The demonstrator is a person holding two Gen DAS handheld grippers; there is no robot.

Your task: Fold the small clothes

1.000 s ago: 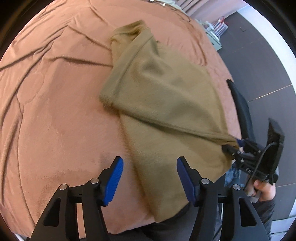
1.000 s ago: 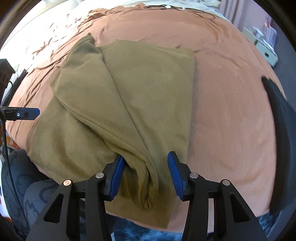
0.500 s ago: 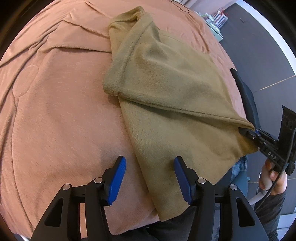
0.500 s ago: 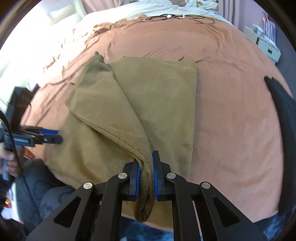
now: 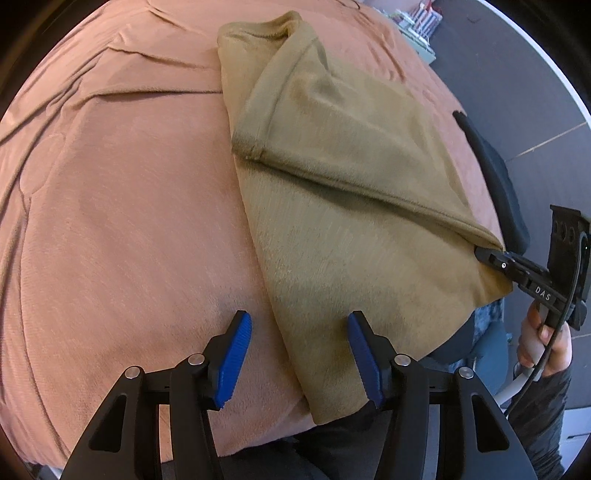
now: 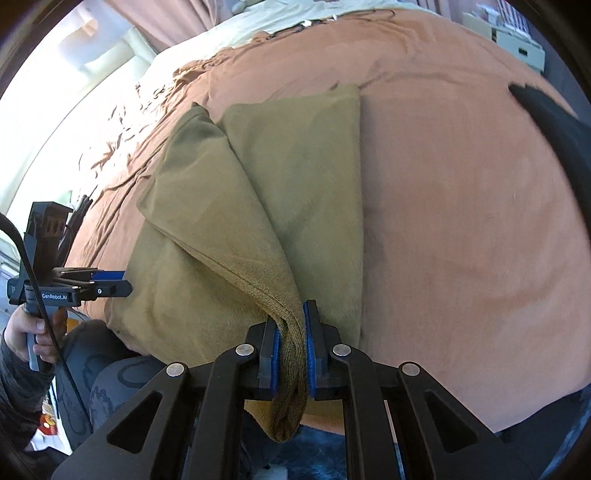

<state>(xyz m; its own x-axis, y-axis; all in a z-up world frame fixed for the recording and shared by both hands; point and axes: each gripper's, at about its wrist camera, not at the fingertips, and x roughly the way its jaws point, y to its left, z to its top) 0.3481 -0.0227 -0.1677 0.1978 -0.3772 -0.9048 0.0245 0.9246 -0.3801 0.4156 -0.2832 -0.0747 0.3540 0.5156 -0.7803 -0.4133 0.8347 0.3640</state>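
An olive-brown knit top [image 5: 332, 240] lies on the rust-brown bedspread [image 5: 110, 221], with one sleeve [image 5: 351, 147] folded slantwise across its body. My right gripper [image 6: 290, 321] is shut on the ribbed cuff [image 6: 290, 369], which hangs out behind the pads. In the left wrist view the right gripper [image 5: 495, 256] pinches the sleeve end at the top's near right corner. My left gripper [image 5: 297, 325] is open above the top's near left edge, and cloth lies between its pads untouched. The right wrist view shows the left gripper [image 6: 110, 286] beside the top [image 6: 306, 166].
A black cushioned object [image 6: 554, 129] lies along the bed's right side. Cream sheets and a cable [image 6: 306, 22] lie at the far end, white boxes [image 6: 517, 48] beyond. The person's patterned trouser legs [image 6: 110, 376] press against the near bed edge. Dark floor [image 5: 517, 92] lies to the right.
My right gripper stood open around the sleeve end a second ago and has shut on the cuff, pulling the sleeve taut. The left gripper has shifted closer over the top's near left edge.
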